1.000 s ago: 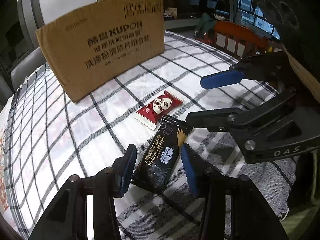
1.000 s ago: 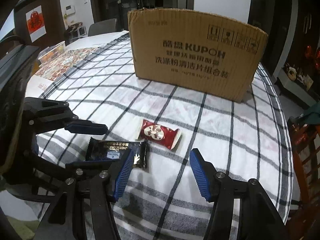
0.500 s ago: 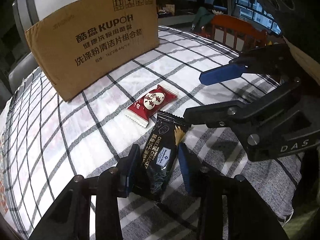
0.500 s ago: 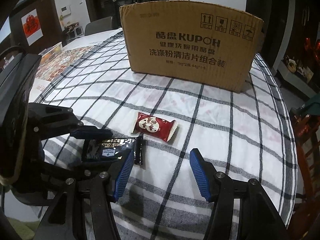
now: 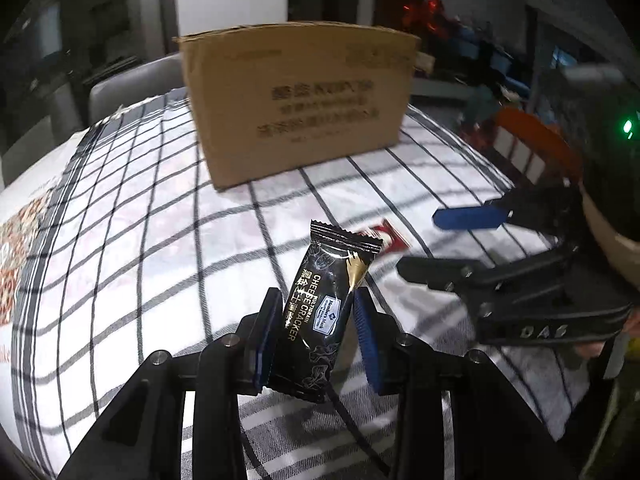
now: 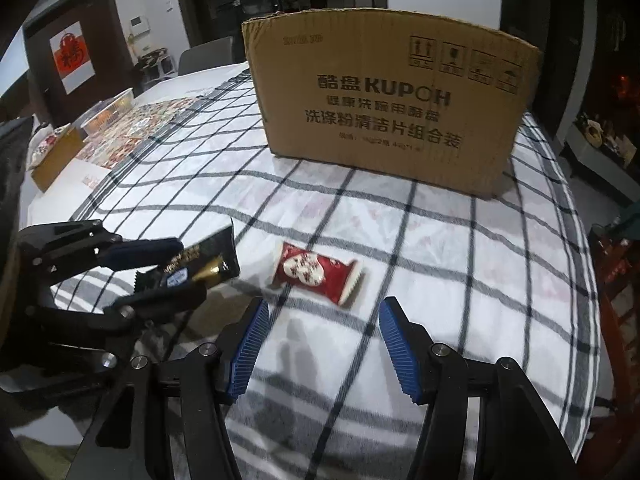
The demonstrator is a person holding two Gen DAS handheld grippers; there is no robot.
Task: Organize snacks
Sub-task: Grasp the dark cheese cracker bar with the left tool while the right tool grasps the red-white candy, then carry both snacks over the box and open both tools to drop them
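Note:
My left gripper (image 5: pixel 316 328) is shut on a black cheese cracker packet (image 5: pixel 324 308) and holds it above the checked tablecloth; it also shows in the right wrist view (image 6: pixel 192 268). A red snack packet (image 6: pixel 318 272) lies on the cloth, mostly hidden behind the black packet in the left wrist view (image 5: pixel 390 236). My right gripper (image 6: pixel 320 340) is open and empty, just in front of the red packet; it shows in the left wrist view (image 5: pixel 440 240) too. A brown cardboard box (image 6: pixel 384 108) stands at the back of the table.
The round table's checked cloth (image 6: pixel 460 280) drops off at the right edge beside a wooden chair (image 5: pixel 536 148). A small cardboard box (image 6: pixel 56 156) and a plastic basket (image 6: pixel 108 110) sit on the far left. A grey chair (image 5: pixel 132 88) stands behind the table.
My left gripper closed on the black cracker packet and lifted it off the cloth. My right gripper moved closer to the red packet and stayed open.

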